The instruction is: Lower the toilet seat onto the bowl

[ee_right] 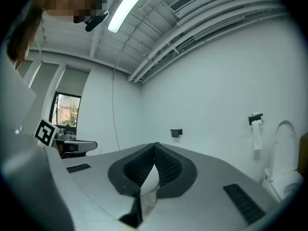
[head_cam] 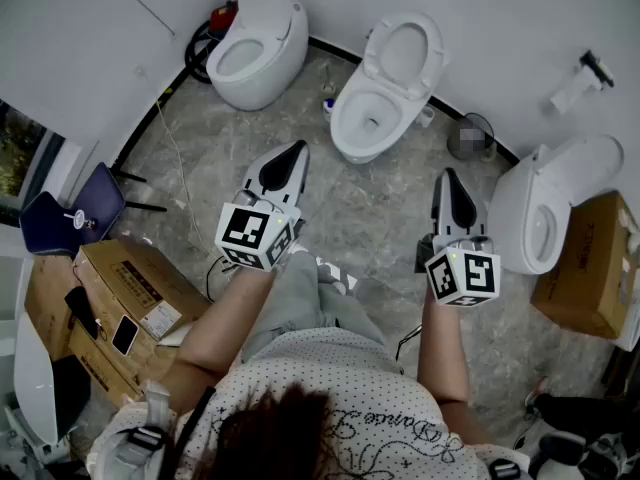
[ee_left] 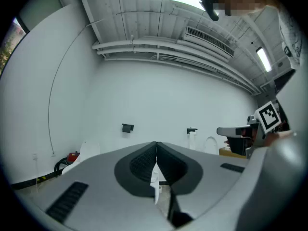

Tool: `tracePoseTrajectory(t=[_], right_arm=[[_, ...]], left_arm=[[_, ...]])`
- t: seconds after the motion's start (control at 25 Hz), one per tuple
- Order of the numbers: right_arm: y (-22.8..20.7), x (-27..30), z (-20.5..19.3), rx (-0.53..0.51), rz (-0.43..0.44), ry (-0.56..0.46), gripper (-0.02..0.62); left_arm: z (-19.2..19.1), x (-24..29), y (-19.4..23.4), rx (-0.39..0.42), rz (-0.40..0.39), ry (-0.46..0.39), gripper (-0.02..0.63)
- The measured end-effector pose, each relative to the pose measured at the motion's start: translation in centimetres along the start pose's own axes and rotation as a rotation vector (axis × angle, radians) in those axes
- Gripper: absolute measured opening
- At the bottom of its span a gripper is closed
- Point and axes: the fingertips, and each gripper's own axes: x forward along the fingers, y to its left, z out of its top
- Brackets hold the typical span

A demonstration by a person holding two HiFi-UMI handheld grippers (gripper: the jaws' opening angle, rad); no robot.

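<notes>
Three white toilets stand along the far walls in the head view. The middle toilet (head_cam: 352,128) has its seat and lid (head_cam: 404,54) raised against the wall. It lies ahead of and between my two grippers. My left gripper (head_cam: 297,149) hovers above the floor in front of it, jaws shut with nothing between them. The right gripper (head_cam: 447,175) is held level with it further right, also shut and empty. In the left gripper view the closed jaws (ee_left: 156,144) point at the white wall. The right gripper's closed jaws (ee_right: 155,145) point the same way.
A second toilet (head_cam: 256,50) stands at the far left and a third toilet (head_cam: 548,204) at the right, both with raised lids. Cardboard boxes (head_cam: 128,296) and a blue chair (head_cam: 70,214) sit at the left, another box (head_cam: 598,268) at the right. A cable (head_cam: 178,168) runs across the floor.
</notes>
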Motion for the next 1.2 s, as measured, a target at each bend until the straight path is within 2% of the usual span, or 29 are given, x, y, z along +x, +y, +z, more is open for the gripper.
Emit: tracePoseTrajectory(t=[0.24,0.6,0.68,0.8,1.0,1.08,1.2], right_arm=[[0.5,-0.9,1.3,-0.027,0.009,-0.025,0.012],[-1.5,-1.2,1.4,0.005,-0.006,-0.025,0.017],[-2.1,-1.2,1.3,0.018,-0.006,-0.02,0.047],[-2.7,-1.1,1.3,0.047,0.018,-0.013,0.206],[-3.9,0.0,1.0,0.067,0.032,-0.004,0.27],[-4.1,0.8,0.7,0.068,0.039,0.008,0.291],[-4.2,2.0,0.6,0.06,0.049,0.017,0.282]], left_arm=[[0.7,-0.2,-1.0,0.007,-0.007,-0.015,0.005],[1.1,1.1,-2.6,0.0,-0.009,-0.031,0.005],[1.1,1.6,-2.9,-0.002,-0.01,-0.032,0.006],[1.1,2.2,-3.4,-0.008,-0.018,-0.026,0.037],[1.4,4.2,-4.6,0.012,-0.045,-0.013,0.092],[1.5,5.1,-4.5,0.015,-0.044,-0.008,0.142],[1.7,6.5,-4.0,0.012,-0.039,-0.009,0.226]])
